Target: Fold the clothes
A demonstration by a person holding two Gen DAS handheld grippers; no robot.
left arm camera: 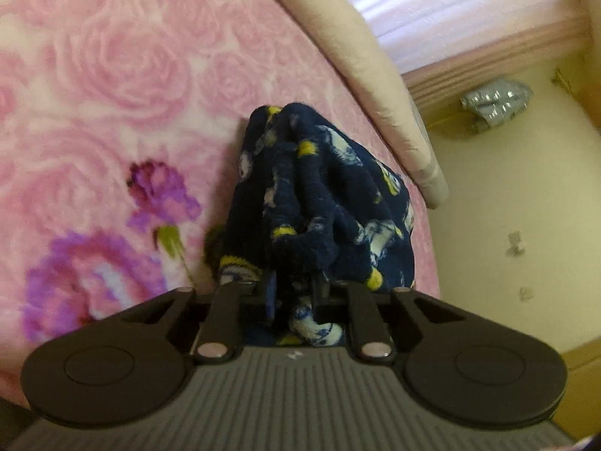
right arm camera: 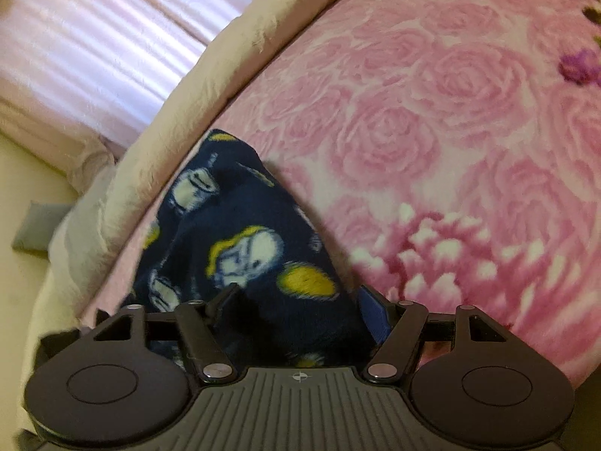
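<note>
A navy fleece garment (left arm camera: 319, 195) printed with white and yellow figures hangs bunched above a pink rose-patterned blanket (left arm camera: 112, 75). My left gripper (left arm camera: 295, 289) is shut on a gathered fold of it, the cloth pinched between the two fingers. In the right wrist view the same garment (right arm camera: 244, 248) spreads out from my right gripper (right arm camera: 300, 300), which is shut on another part of it; cloth fills the space between the fingers and hides their tips. The blanket (right arm camera: 432, 131) lies beyond it.
A cream bedspread edge (left arm camera: 357, 56) borders the blanket, with a pink pleated bed skirt (left arm camera: 469, 11) behind. Cream floor (left arm camera: 507, 188) lies to the right with a crumpled silver wrapper (left arm camera: 496, 103). A small grey pad (right arm camera: 35, 225) lies on the floor at left.
</note>
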